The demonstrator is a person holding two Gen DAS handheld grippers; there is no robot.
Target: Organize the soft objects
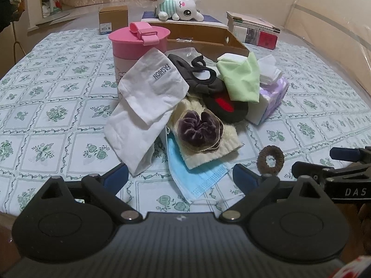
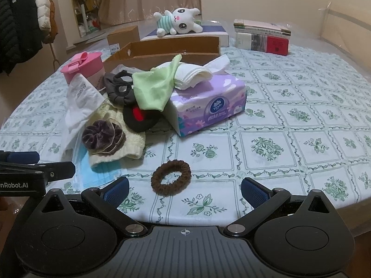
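Brown hair tie (image 2: 171,176) lies between, ahead of right gripper (image 2: 184,188) fingers.

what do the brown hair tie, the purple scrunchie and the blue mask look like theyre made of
Brown hair tie: looks like knitted or crocheted yarn over elastic, matte with a bumpy looped surface.
Purple scrunchie: probably velvet, with soft sheen on gathered folds.
Blue mask: likely non-woven disposable fabric, thin with pressed pleats.

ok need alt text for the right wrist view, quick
The open right gripper hovers just short of a brown hair tie on a floral tablecloth. Behind sits a pile of soft items: blue face mask, purple scrunchie, green cloth, tissue pack.
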